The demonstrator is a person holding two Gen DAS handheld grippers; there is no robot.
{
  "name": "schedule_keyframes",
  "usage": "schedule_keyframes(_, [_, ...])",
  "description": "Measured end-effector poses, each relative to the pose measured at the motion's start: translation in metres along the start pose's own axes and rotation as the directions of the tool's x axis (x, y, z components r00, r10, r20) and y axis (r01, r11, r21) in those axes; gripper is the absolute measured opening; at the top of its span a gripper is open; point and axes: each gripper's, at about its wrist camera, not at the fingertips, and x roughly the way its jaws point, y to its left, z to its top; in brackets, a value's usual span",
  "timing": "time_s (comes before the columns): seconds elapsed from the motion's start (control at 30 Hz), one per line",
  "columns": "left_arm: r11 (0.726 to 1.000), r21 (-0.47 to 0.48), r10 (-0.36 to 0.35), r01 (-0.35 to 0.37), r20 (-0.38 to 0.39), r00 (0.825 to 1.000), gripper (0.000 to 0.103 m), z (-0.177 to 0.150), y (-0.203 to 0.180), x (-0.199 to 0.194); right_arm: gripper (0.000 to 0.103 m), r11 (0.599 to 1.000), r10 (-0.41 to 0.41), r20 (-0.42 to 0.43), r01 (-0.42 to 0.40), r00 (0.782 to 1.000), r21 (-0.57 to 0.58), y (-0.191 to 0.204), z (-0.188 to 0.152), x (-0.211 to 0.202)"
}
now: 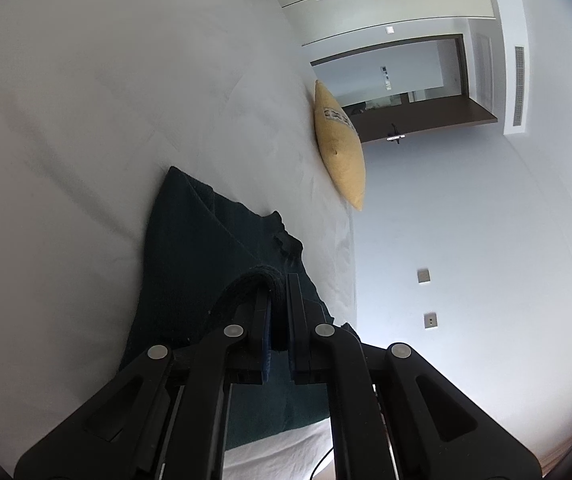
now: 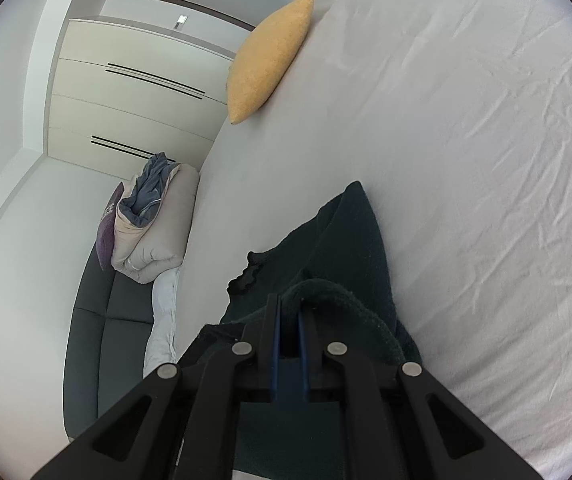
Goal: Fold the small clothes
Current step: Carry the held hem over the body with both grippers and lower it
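A dark green knitted garment (image 1: 201,248) lies on the white bed sheet (image 1: 85,120), partly lifted and creased. My left gripper (image 1: 279,284) is shut on a thick ribbed edge of that garment, which loops over the left finger. In the right wrist view the same dark garment (image 2: 346,236) stretches ahead, with a scalloped edge at its left. My right gripper (image 2: 290,306) is shut on another rolled ribbed edge of it, the fabric curling over the right finger. Each view shows only its own gripper.
A yellow cushion (image 1: 340,148) (image 2: 269,60) rests at the bed's far edge. Beside the bed stand a grey sofa (image 2: 101,320) with a folded duvet (image 2: 153,224), white wardrobe doors (image 2: 125,100) and a doorway (image 1: 406,84). Wrinkled sheet (image 2: 486,160) spreads to the right.
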Motion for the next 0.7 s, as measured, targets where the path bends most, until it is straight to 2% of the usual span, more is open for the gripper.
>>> schedule_keyframes(0.43, [0.995, -0.031, 0.097, -0.097, -0.008, 0.995, 0.004, 0.063, 0.027, 0.078, 0.009, 0.996, -0.085, -0.006, 0.085, 0.996, 0.024, -0.01, 0.037, 0.06])
schedule_keyframes(0.7, [0.989, -0.045, 0.138, -0.138, -0.013, 0.99, 0.004, 0.08, 0.049, 0.11, 0.009, 0.993, -0.103, -0.012, 0.103, 0.995, 0.057, -0.022, 0.049, 0.079])
